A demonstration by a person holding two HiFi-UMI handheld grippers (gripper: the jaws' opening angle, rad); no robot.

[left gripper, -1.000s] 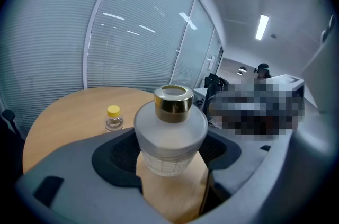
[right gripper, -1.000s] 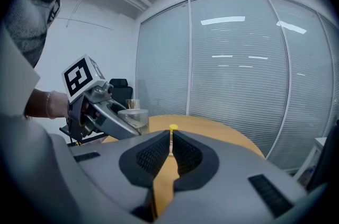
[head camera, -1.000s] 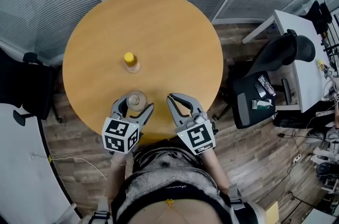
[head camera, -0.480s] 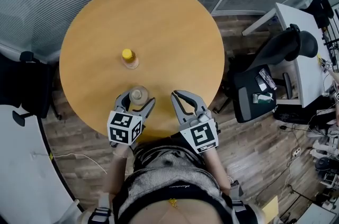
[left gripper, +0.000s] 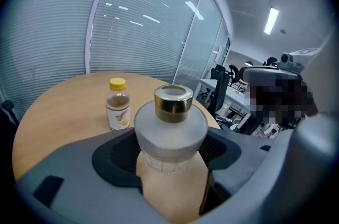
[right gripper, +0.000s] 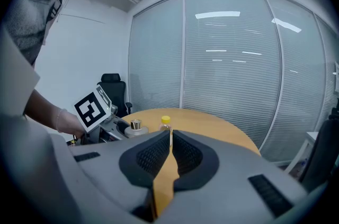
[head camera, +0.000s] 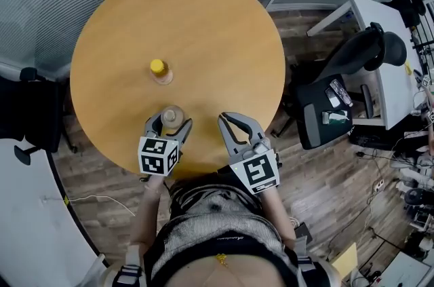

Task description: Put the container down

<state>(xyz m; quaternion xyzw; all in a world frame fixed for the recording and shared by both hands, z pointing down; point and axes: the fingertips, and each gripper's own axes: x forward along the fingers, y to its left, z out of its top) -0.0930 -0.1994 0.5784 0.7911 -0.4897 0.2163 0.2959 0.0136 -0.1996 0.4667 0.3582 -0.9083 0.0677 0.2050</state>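
Frosted gold-capped container [left gripper: 170, 130] in left claw [head camera: 169, 123]

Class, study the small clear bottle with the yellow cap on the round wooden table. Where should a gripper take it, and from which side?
Probably the straight labelled body of the small clear bottle with the yellow cap, below the cap, coming in level from the person's side: it stands upright, clear of other things.

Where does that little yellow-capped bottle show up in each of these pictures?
Head view: the yellow-capped bottle stands left of centre on the table.
Left gripper view: left of middle, farther off than the gold-capped container.
Right gripper view: near the centre, small.
Shared landmark: the gold-capped container, close by it in all three views.
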